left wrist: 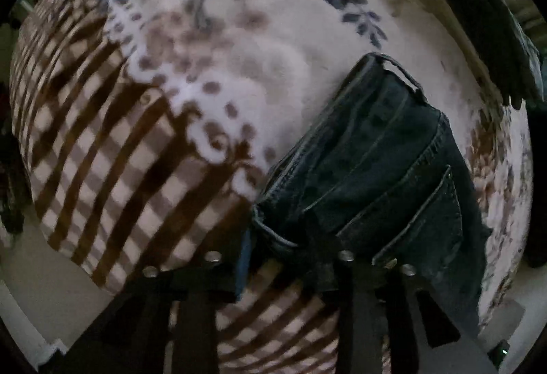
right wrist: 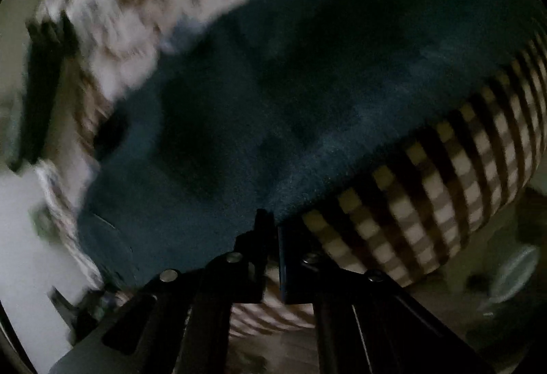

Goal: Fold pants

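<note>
Dark blue jeans (left wrist: pixel 379 165) lie on a bed, waistband and back pocket facing up in the left wrist view. My left gripper (left wrist: pixel 283 247) stands at the waistband's near corner; its jaws are apart with the denim edge between them. In the blurred right wrist view the jeans (right wrist: pixel 273 93) fill the middle as a broad dark sheet. My right gripper (right wrist: pixel 271 227) is shut on the near edge of the jeans, fingers pressed together on the fabric.
The bed carries a blanket with white floral print (left wrist: pixel 259 32) and a brown checkered part (left wrist: pixel 112 162), also seen in the right wrist view (right wrist: pixel 444 175). A dark object (left wrist: pixel 485 15) lies at the far right. Pale floor (right wrist: pixel 20 237) shows beside the bed.
</note>
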### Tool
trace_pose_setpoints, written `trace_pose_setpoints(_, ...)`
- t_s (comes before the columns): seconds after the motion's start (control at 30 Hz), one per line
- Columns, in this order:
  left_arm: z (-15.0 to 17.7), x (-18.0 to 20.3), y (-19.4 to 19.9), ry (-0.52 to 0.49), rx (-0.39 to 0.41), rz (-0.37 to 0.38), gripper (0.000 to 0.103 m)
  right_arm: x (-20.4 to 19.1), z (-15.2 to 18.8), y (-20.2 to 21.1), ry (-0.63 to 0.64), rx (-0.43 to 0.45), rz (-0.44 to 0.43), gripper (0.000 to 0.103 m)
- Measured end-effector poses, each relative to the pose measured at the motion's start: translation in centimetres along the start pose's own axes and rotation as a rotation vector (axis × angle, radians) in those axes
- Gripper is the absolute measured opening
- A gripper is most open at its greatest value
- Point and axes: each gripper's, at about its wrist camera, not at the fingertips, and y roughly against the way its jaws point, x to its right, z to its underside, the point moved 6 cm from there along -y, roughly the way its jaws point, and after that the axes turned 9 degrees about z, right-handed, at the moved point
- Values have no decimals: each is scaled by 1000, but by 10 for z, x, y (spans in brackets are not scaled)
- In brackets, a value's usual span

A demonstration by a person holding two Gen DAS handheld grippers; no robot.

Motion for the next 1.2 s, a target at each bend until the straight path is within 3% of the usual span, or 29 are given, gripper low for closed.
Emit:
trace_pose_setpoints(0.07,3,7,16,-58,3,-63,51,-15,0,16,114,-30,31,33)
trace_pose_setpoints(0.13,9,21,33,-159,29,-146,67,-34,0,36,202,-31,8,55)
trace_pose_setpoints(0.17,14,31,40,-205,43,-161,82,-51,-1,50,264,-38,-22,58)
trace_pose_setpoints(0.2,18,44,43,-246,55,-163,89,-65,-3,59,328,-40,-28,58)
trace_pose_setpoints(0.33,22,91,32,-366,82,-155,89,-137,-35,79,610,58,-9,58)
trace_pose_setpoints(0.43,13,122,7,-402,73,-150,89,-210,-57,59,785,54,6,58)
trace_pose_setpoints(0.6,12,129,-30,-415,21,-178,89,-251,-92,-6,700,-183,-11,58)
trace_pose_setpoints(0.67,14,124,-35,-406,12,-174,89,-249,-97,-20,642,-225,-31,46)
trace_pose_setpoints(0.7,14,122,-36,-409,15,-175,89,-250,-102,-22,625,-224,-42,10)
trace_pose_setpoints(0.83,19,117,-37,-433,17,-175,89,-254,-122,6,521,-124,-98,8)
trace_pose_setpoints(0.9,23,116,-38,-450,19,-170,89,-245,-131,9,446,-147,-149,8)
trace_pose_setpoints(1.03,28,113,-39,-463,6,-166,89,-236,-137,-2,417,-236,-193,15)
trace_pose_setpoints(1.07,29,113,-39,-459,2,-162,89,-233,-140,6,457,-210,-178,17)
trace_pose_setpoints(1.2,26,110,-41,-439,-8,-151,89,-225,-137,40,666,-25,-29,58)
